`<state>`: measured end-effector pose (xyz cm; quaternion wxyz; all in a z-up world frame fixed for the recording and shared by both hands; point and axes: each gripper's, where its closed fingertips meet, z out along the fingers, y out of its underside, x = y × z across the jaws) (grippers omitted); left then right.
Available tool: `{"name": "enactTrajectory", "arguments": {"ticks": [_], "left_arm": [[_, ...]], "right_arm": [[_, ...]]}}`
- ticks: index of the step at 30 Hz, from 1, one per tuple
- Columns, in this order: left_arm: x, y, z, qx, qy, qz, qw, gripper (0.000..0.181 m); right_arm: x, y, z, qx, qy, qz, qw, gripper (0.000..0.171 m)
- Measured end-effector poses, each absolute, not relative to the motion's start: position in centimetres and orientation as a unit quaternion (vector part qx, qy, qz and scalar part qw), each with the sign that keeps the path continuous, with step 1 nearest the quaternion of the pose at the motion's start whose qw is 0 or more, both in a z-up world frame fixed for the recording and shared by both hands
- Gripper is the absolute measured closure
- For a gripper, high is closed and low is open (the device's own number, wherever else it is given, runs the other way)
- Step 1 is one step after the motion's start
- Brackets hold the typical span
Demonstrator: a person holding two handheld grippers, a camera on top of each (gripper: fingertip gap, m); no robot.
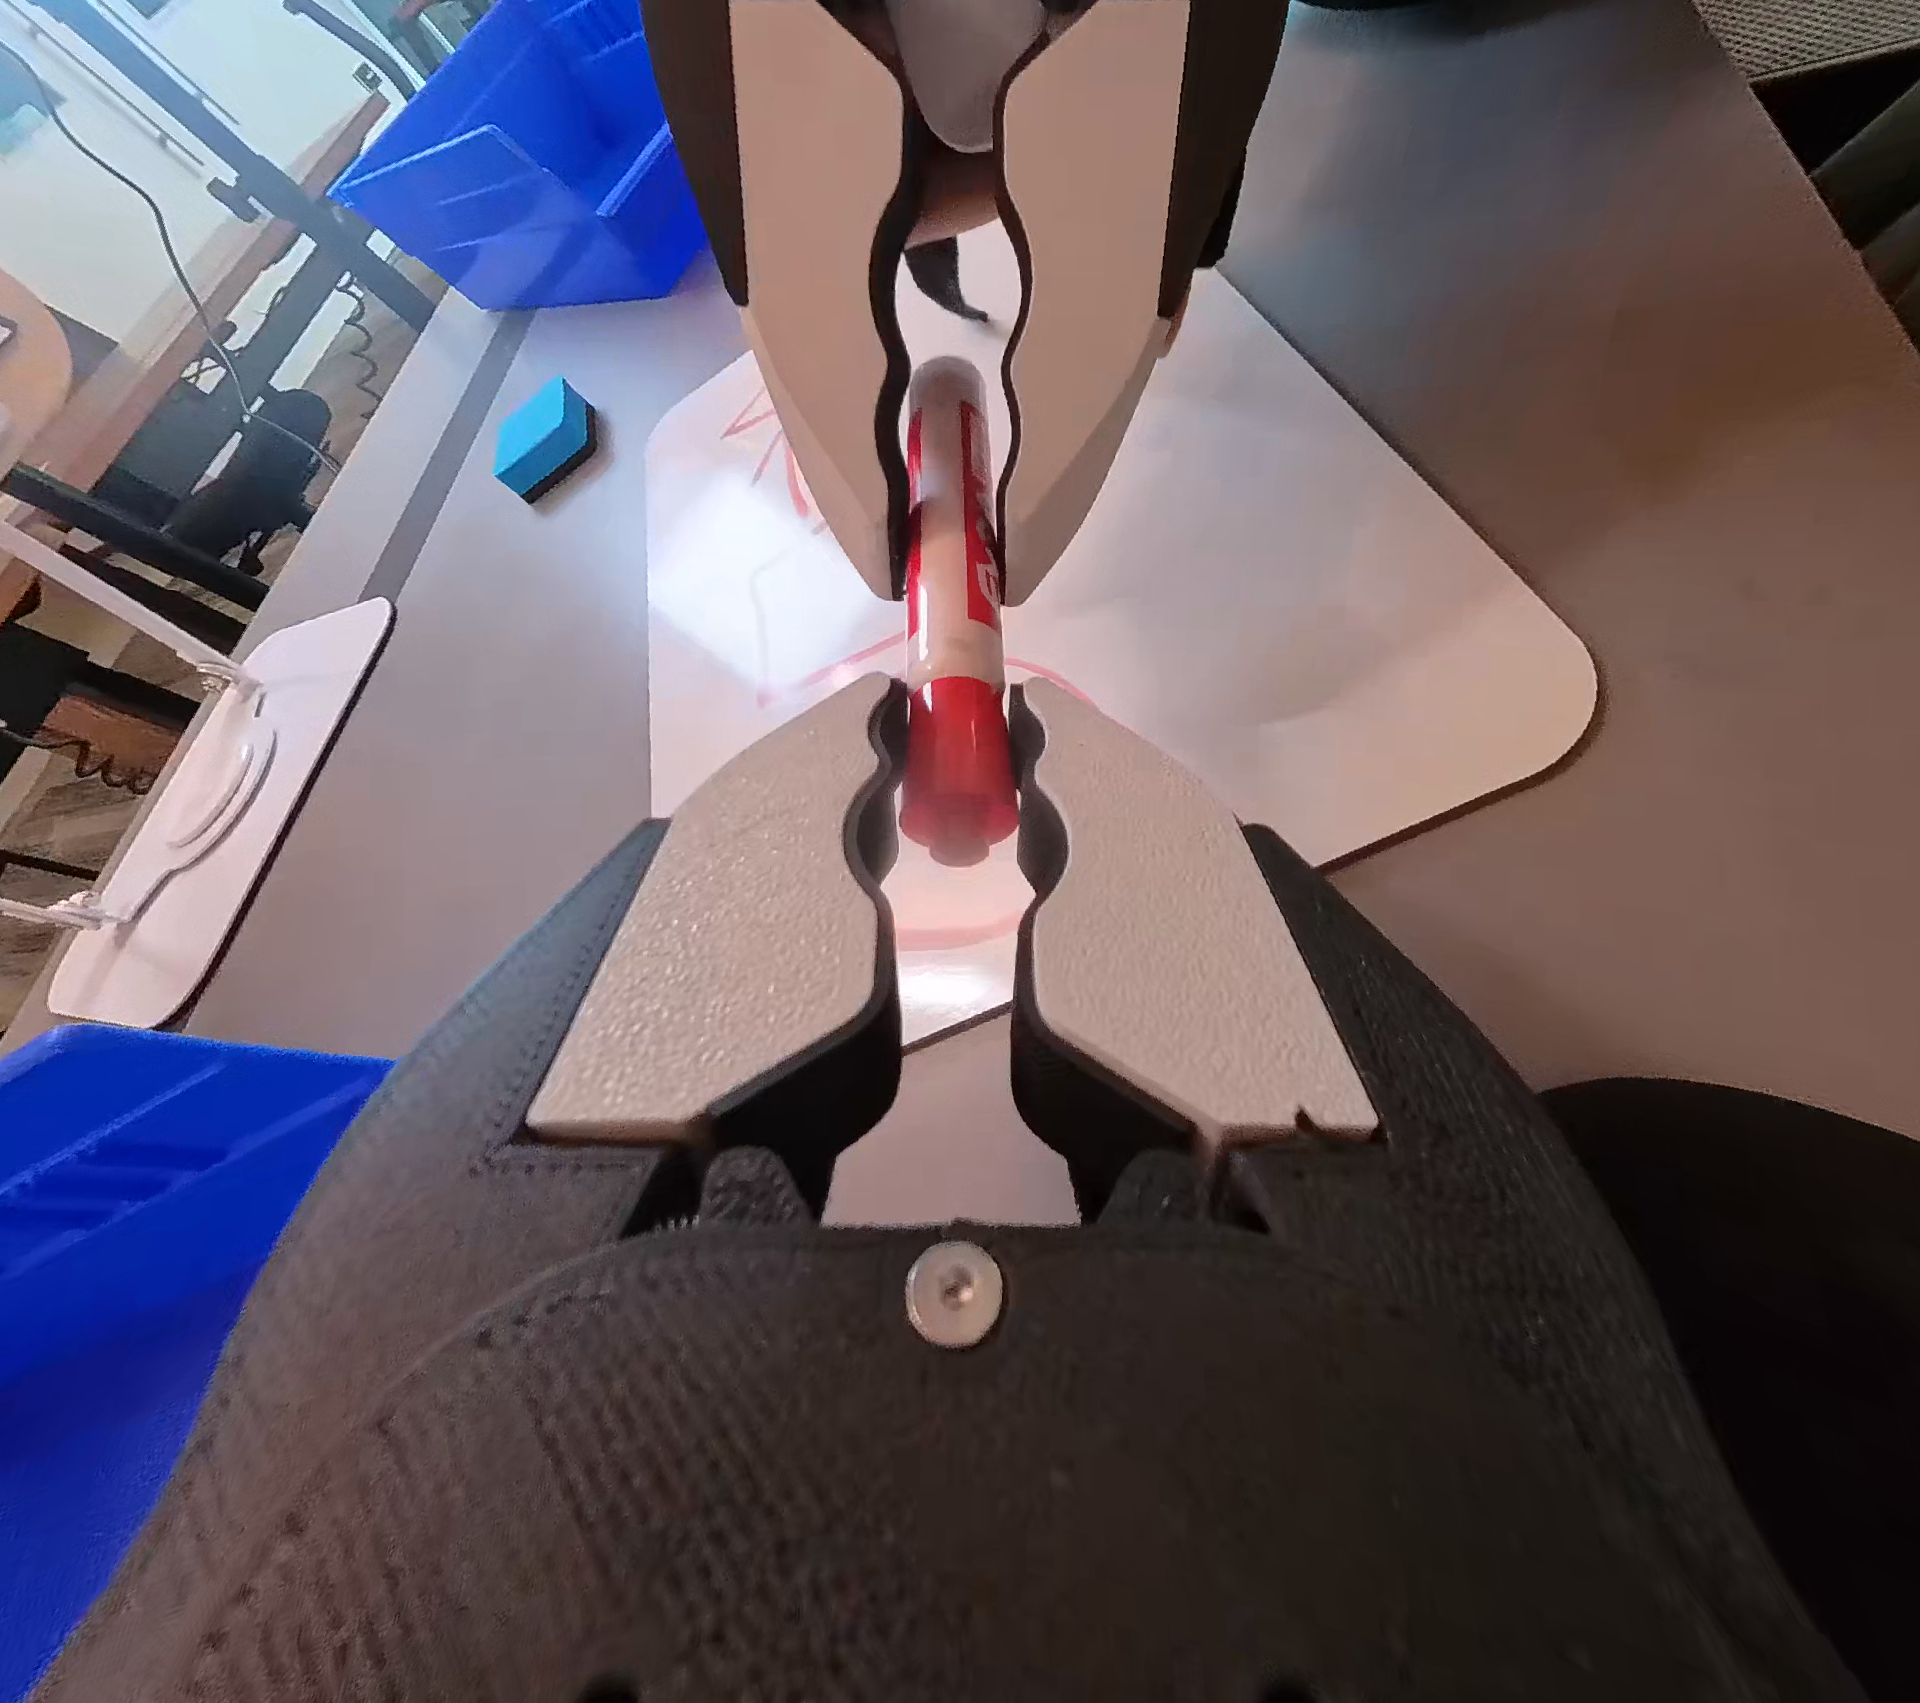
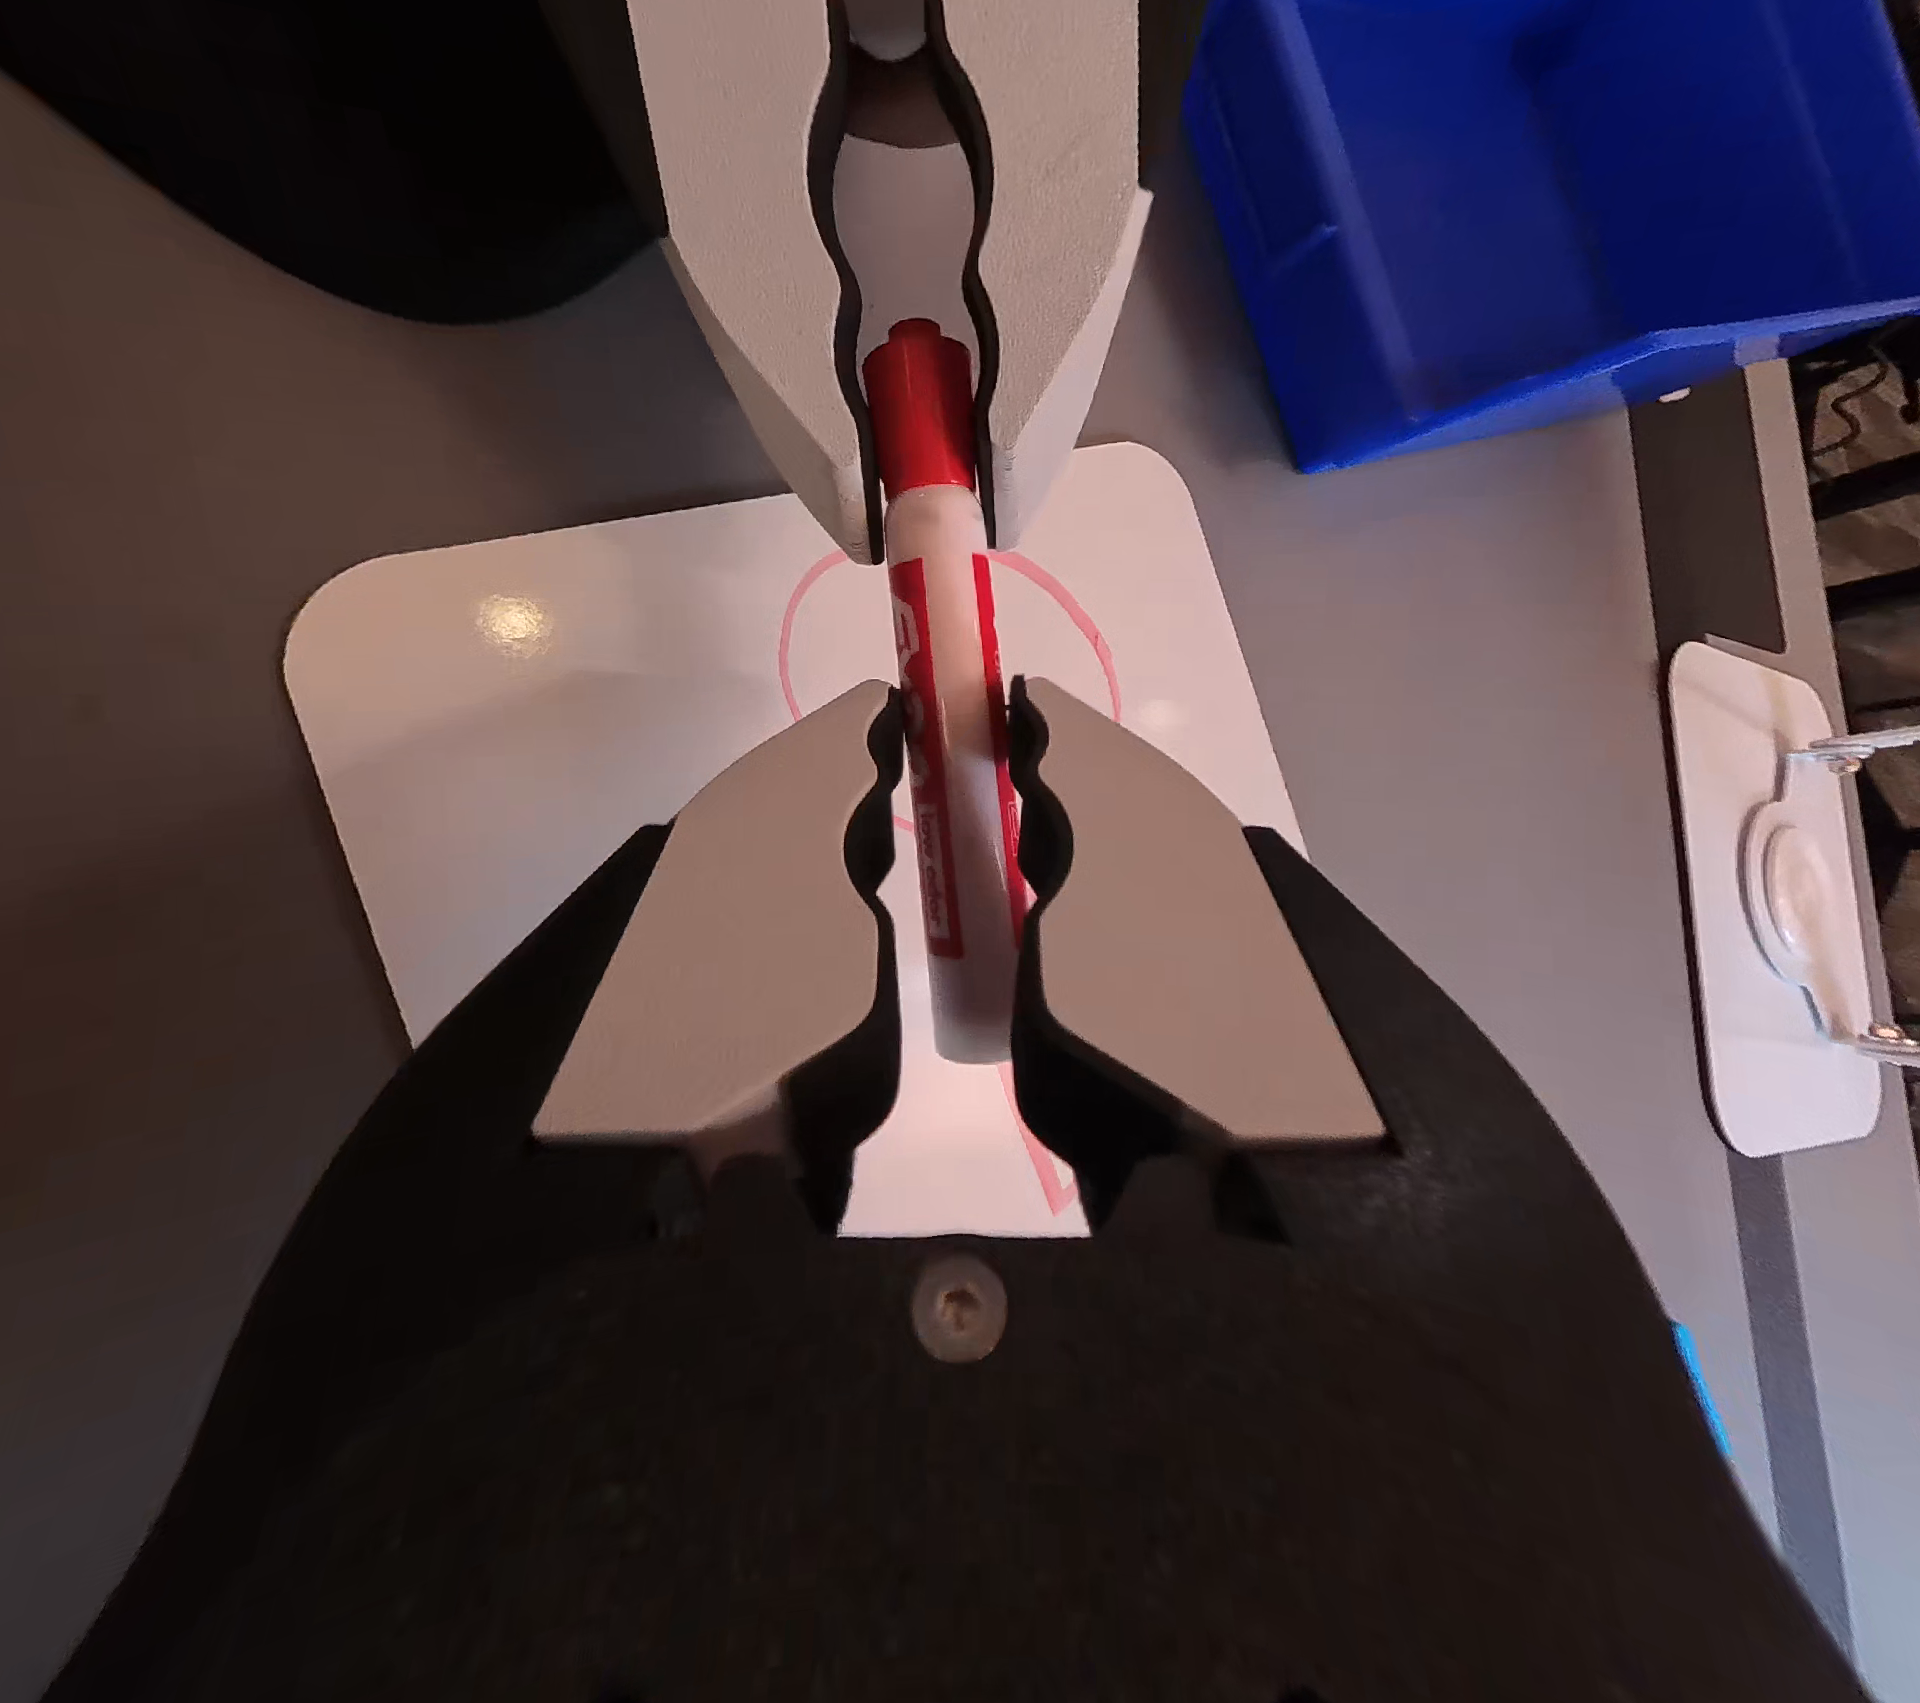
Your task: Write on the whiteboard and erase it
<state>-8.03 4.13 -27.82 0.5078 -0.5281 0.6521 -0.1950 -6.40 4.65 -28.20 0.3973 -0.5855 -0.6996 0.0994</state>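
A: On the left, what holds the marker?

B: The left gripper has its jaws clamped narrow on the marker's red cap end. The cap sits between the near fingers, above the whiteboard.

A: And around it?

B: From the left wrist view, going left to right: a blue bin at the near corner, a small white plate with a clear clip, a blue eraser block lying on the grey counter just off the whiteboard's far left corner, a second blue bin beyond it, then the whiteboard itself, bearing faint red lines.

A: And the right side?

B: The right gripper faces the left one head-on, its jaws pinched tight on the marker's white barrel. So both grippers hold the same marker, one at each end, level over the whiteboard. A red curved line shows beneath it.

A: Anything further right?

B: A blue bin stands past the whiteboard, and the white plate with the clip sits at the counter's edge.
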Motion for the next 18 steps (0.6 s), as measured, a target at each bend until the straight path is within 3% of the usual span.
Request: {"name": "enactTrajectory", "arguments": {"ticks": [6,9,12,15,18], "left_arm": [[-8.7,5.5,-24.7,-0.528,0.554,-0.270,0.585,0.150],[-9.6,6.1,-24.2,-0.530,0.531,-0.277,0.601,0.164],[-9.6,5.9,-24.4,-0.527,0.531,-0.282,0.600,0.181],[-9.2,5.7,-25.5,-0.530,0.553,-0.268,0.584,0.181],[-8.7,5.1,-26.5,-0.522,0.582,-0.250,0.571,0.181]], "right_arm": [[-5.4,5.5,-25.7,-0.625,-0.645,0.173,0.405,0.152],[-1.5,9.6,-22.1,-0.681,-0.540,0.215,0.446,0.152],[6.2,16.0,-18.4,-0.746,-0.397,0.202,0.495,0.152],[17.5,22.9,-15.9,-0.804,-0.239,0.119,0.532,0.152],[28.0,27.7,-16.8,-0.860,-0.093,0.076,0.497,0.152]]}}
